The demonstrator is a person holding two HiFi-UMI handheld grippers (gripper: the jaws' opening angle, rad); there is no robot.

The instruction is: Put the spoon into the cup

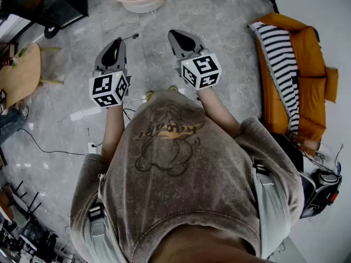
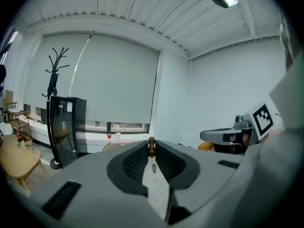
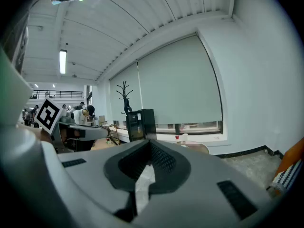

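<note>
A thin spoon (image 1: 130,37) sticks out forward from my left gripper (image 1: 117,40), which is shut on it. In the left gripper view the spoon's brown handle end (image 2: 151,147) is pinched between the jaw tips of that gripper (image 2: 151,151). Beside it, my right gripper (image 1: 175,33) is shut with nothing between its jaws (image 3: 149,144). Both are held level over the floor, in front of the person's chest. Ahead stands a round beige table (image 1: 140,3); small red and white things (image 3: 179,137) stand on it, too small to tell apart.
An orange sofa (image 1: 307,64) with a striped cloth (image 1: 279,64) lies to the right. A wooden table (image 1: 19,75) and a black glass cabinet (image 1: 49,1) stand at the left. A cable (image 1: 49,148) trails over the grey tiled floor. A coat stand (image 2: 54,75) rises by the cabinet.
</note>
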